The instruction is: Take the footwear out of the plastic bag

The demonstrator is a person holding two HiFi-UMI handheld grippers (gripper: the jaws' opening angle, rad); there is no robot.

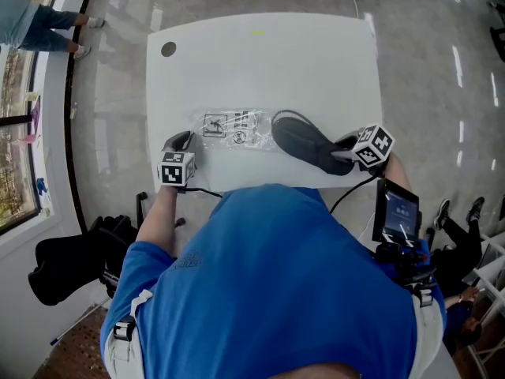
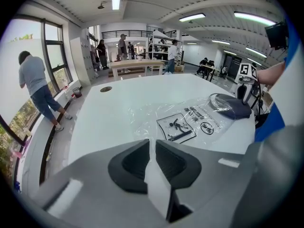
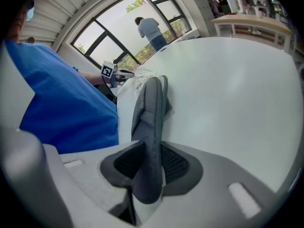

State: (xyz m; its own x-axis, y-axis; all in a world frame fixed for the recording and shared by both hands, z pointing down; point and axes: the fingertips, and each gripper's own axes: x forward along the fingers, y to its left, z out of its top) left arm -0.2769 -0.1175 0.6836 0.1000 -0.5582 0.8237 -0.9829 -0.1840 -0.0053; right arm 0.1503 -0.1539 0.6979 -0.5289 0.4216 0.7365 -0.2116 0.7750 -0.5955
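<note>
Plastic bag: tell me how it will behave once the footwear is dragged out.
Probably floppy: the plastic bag lies crinkled and flat on the table. Likely light, so it may slide along unless the left gripper pinching its edge holds firm.

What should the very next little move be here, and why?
Probably draw the right gripper sideways, away from the left gripper. It clamps the dark grey fabric slipper, whose far end seems to sit inside the clear printed plastic bag, and the left gripper pinches that bag's opposite edge.
</note>
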